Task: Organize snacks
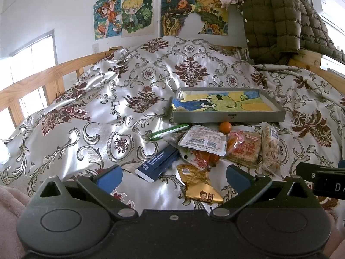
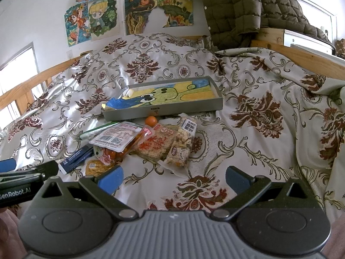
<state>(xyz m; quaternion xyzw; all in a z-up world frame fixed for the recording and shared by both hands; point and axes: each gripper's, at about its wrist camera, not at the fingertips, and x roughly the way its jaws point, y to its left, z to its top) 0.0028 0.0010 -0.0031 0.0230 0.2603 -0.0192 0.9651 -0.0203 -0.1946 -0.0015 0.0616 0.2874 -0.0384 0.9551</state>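
Both sets of jaws stand wide apart and hold nothing — the left gripper (image 1: 173, 178) hangs over a gold snack packet (image 1: 201, 186), the right gripper (image 2: 173, 178) over bare bedspread (image 2: 248, 129). Ahead lies the snack pile: a dark blue box (image 1: 156, 164) with its long axis running from near-left to far-right, a barcoded pouch (image 1: 203, 140), a rice cake pack (image 1: 244, 149), and a nut bar (image 2: 182, 149). Just past them, a small orange (image 1: 225, 127) touches the grey tray (image 1: 228, 117), whose long side faces the grippers.
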